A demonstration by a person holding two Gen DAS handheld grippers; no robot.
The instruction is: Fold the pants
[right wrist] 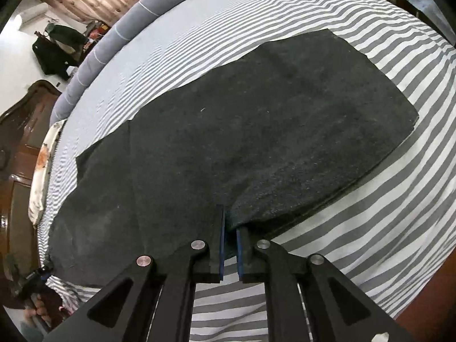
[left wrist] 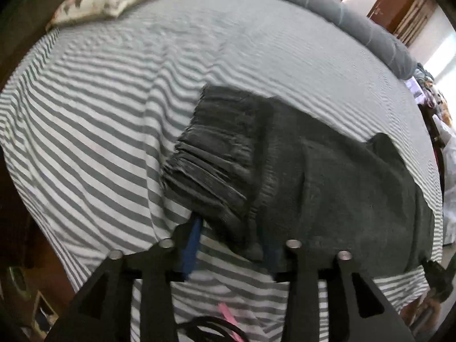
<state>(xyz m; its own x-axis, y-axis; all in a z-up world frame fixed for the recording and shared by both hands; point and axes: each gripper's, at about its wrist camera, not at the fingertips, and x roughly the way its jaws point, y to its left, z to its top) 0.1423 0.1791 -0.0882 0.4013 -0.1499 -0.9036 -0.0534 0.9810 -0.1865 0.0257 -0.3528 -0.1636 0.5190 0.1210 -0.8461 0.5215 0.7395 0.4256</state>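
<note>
Left gripper [left wrist: 228, 236]: pitched steeply down, jaws apart, no pinch between pads. Right gripper [right wrist: 230, 238]: pitched steeply down, jaws nearly together with a narrow slit, dark cloth edge nipped at the tips toward 12 o'clock.

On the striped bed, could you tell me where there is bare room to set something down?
Bare striped sheet lies between the dark pants and the patterned pillow, and beyond the pants toward the grey bolster. The near edge is crowded.

Dark grey pants [right wrist: 256, 131], folded flat, striped bed
</note>
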